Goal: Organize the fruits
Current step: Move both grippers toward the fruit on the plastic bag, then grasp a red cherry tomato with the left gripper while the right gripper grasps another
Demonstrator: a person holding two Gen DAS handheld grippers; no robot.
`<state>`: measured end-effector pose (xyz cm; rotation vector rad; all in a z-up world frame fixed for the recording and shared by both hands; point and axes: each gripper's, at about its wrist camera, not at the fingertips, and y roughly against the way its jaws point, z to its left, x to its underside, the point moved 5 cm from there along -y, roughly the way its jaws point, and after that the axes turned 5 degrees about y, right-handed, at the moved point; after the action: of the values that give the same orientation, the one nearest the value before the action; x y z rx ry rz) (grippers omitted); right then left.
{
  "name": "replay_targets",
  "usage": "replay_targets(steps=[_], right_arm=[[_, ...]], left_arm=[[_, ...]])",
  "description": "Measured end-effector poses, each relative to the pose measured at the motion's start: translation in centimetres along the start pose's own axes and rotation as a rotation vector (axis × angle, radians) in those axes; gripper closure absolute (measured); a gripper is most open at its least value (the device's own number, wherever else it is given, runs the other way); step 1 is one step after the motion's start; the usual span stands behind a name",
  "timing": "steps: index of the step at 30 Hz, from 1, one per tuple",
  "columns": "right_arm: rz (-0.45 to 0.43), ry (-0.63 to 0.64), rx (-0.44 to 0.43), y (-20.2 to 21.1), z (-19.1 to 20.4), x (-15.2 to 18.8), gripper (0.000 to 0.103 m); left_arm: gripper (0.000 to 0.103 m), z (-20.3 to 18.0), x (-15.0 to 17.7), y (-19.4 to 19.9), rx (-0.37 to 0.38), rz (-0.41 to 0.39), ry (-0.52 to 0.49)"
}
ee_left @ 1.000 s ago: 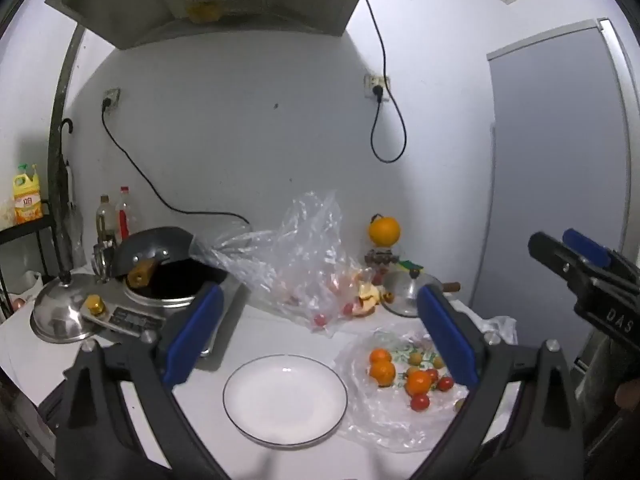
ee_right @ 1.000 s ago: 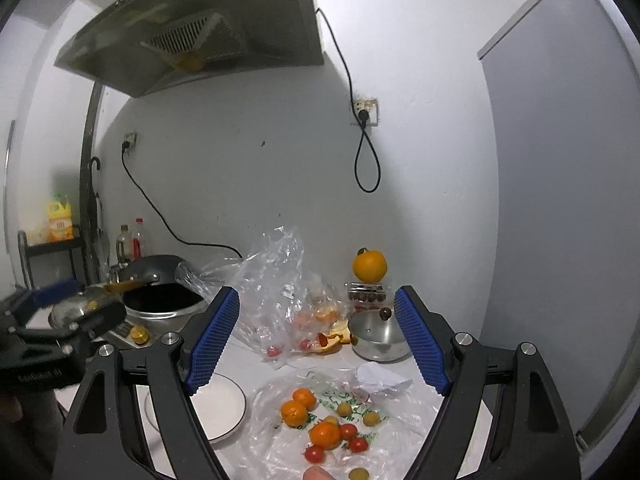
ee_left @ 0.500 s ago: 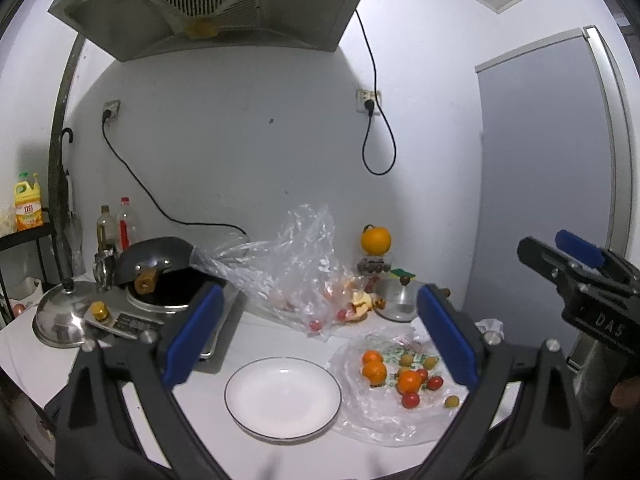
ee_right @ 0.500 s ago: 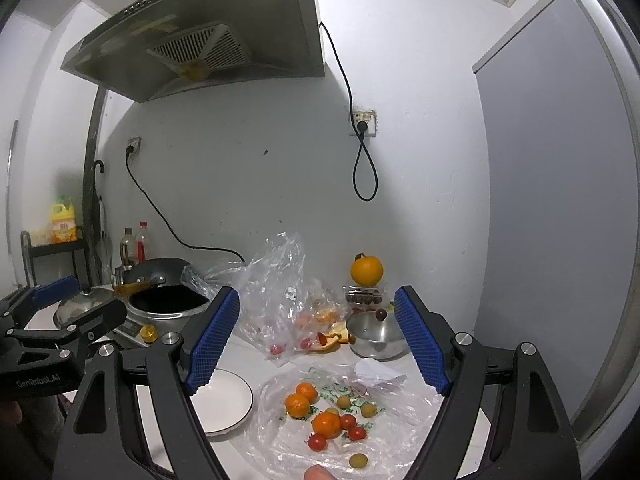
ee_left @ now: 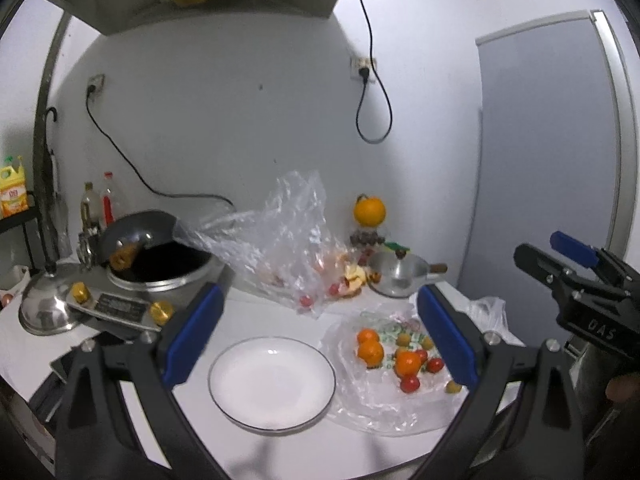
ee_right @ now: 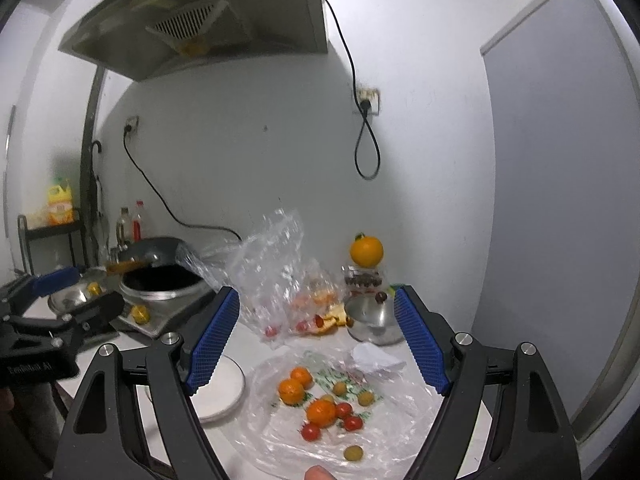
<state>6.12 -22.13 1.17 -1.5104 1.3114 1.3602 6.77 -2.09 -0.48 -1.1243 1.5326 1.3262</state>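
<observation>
A flat clear plastic sheet [ee_left: 360,404] [ee_right: 404,424] on the white counter carries small oranges [ee_left: 370,350] [ee_right: 321,412], red cherry tomatoes [ee_left: 409,383] [ee_right: 311,432] and a few yellow-green ones [ee_right: 353,453]. Left of it sits an empty white plate [ee_left: 272,384] [ee_right: 224,384]. My left gripper [ee_left: 320,332] hovers open above the plate, holding nothing. My right gripper [ee_right: 316,344] is open over the fruit sheet, also with nothing in it. Each gripper shows at the edge of the other's view.
A crumpled plastic bag [ee_left: 280,248] with more fruit stands behind the plate. A big orange [ee_left: 369,210] tops a jar by a steel pot [ee_left: 398,274]. A wok on a cooker [ee_left: 156,264] and a steel lid [ee_left: 46,304] are left. A grey door [ee_left: 548,160] stands right.
Both views have drawn closer to the counter and tipped down a little; plate and fruit look larger. Both grippers stay open and nothing was taken hold of.
</observation>
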Motion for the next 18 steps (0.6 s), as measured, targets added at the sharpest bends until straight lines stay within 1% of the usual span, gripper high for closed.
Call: replay_targets(steps=[3, 5, 7, 10, 13, 14, 17, 18], right_arm=[[0.063, -0.002, 0.008, -1.9, -1.3, 1.7, 0.02], [0.102, 0.0, 0.014, -3.2, -2.1, 2.9, 0.02], [0.138, 0.012, 0.022, -4.5, -2.9, 4.3, 0.02], [0.185, 0.018, 0.012, -5.9, -3.4, 6.0, 0.02], [0.231, 0.02, 0.001, -7.5, -3.9, 7.7, 0.02], [0.244, 0.017, -0.001, -8.0, -4.2, 8.3, 0.021], [0.286, 0.002, -0.015, -9.1, -5.0, 10.2, 0.021], [0.3, -0.002, -0.02, -9.4, -5.4, 10.8, 0.023]], left_arm=[[0.005, -0.8, 0.8, -2.0, 0.014, 0.013, 0.003], [0.005, -1.4, 1.4, -3.6, 0.02, 0.036, -0.007], [0.005, -2.1, 2.3, -5.1, 0.034, 0.075, -0.003], [0.005, -3.4, 3.9, -7.3, 0.053, 0.137, -0.01], [0.005, -4.8, 5.8, -9.6, 0.06, 0.202, -0.034], [0.005, -5.2, 6.1, -9.7, 0.069, 0.223, -0.02], [0.005, -6.5, 7.3, -10.9, 0.082, 0.275, -0.023], [0.005, -7.0, 7.8, -11.4, 0.086, 0.292, -0.028]])
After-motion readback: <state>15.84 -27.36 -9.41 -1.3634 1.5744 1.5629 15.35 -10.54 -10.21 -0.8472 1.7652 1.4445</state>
